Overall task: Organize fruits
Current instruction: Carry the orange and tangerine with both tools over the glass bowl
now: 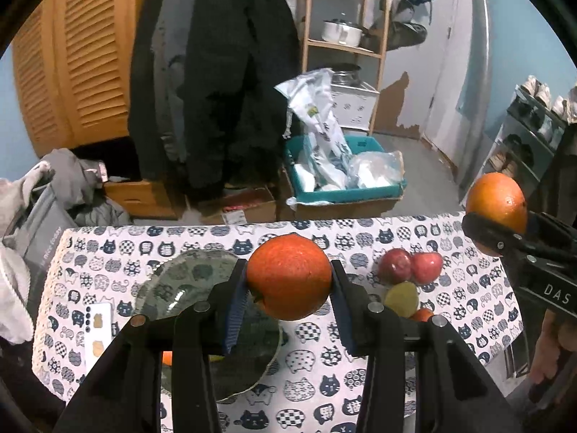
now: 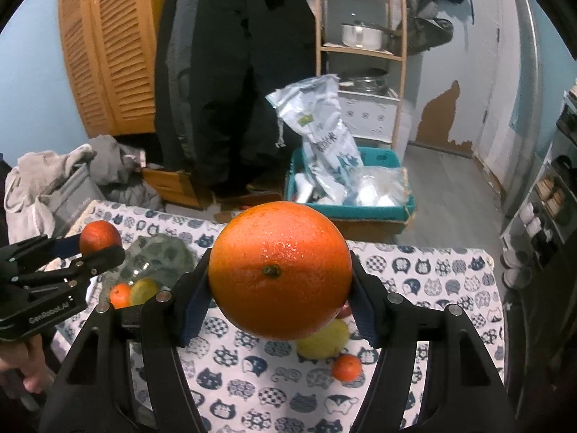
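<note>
My left gripper [image 1: 288, 288] is shut on an orange [image 1: 288, 276] and holds it above the cat-print tablecloth [image 1: 306, 379], just right of a green glass plate [image 1: 187, 285]. My right gripper [image 2: 279, 288] is shut on a larger orange [image 2: 280, 272], held above the cloth; it also shows in the left wrist view [image 1: 496, 205]. Two red apples [image 1: 411, 265], a yellow-green pear [image 1: 402, 297] and a small mandarin [image 2: 346, 367] lie loose on the cloth. The plate [image 2: 158, 259] holds a mandarin [image 2: 120, 295] and a green fruit [image 2: 144, 290].
A white card [image 1: 97, 332] lies left of the plate. Beyond the table's far edge are a teal crate with bags [image 1: 342, 176], cardboard boxes, a hanging dark coat [image 1: 223, 90] and a wooden shelf [image 1: 346, 36]. Clothes are piled at the left; a shoe rack [image 1: 533, 133] stands at the right.
</note>
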Demonstrator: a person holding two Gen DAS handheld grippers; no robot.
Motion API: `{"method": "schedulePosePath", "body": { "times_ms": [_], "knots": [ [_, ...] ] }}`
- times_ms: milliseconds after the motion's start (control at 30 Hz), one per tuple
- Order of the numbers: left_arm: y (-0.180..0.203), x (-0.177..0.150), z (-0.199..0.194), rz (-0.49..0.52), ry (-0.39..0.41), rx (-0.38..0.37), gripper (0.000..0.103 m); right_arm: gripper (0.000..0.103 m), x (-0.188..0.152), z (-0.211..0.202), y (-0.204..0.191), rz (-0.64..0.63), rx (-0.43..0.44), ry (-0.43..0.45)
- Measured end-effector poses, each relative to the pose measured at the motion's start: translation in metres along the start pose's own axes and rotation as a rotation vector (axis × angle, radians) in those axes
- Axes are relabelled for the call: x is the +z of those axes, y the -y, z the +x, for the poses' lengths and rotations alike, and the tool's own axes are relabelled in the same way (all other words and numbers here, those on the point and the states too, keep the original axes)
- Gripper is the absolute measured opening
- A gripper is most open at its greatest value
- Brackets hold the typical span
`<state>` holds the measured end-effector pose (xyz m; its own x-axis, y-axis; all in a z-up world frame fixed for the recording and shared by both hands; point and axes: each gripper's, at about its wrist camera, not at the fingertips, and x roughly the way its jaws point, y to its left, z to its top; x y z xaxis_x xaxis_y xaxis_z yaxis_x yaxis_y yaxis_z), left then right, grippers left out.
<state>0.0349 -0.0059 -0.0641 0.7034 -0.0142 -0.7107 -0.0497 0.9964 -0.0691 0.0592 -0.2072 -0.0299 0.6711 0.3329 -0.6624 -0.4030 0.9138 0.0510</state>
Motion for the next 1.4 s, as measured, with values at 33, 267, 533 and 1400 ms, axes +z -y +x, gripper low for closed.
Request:
{"method": "schedulePosePath", "body": {
  "times_ms": [33, 267, 533, 1400],
  "knots": [
    [-0.003, 0.0, -0.001, -0.006, 0.002, 0.003, 0.044, 0.068, 0.002, 0.001, -0.004, -0.003, 0.004, 0.001],
    [-0.033, 0.001, -0.005, -0.052, 0.01, 0.035, 0.044, 0.068, 0.013, 0.01, -0.03, -0.025, 0.035, 0.001],
    [-0.077, -0.002, -0.003, -0.117, -0.003, 0.08, 0.044, 0.068, 0.023, 0.031, -0.065, -0.054, 0.077, -0.017],
    [-0.175, -0.038, 0.074, -0.258, -0.181, 0.152, 0.044, 0.068, 0.017, 0.146, -0.16, -0.109, 0.2, -0.194]
  ]
}}
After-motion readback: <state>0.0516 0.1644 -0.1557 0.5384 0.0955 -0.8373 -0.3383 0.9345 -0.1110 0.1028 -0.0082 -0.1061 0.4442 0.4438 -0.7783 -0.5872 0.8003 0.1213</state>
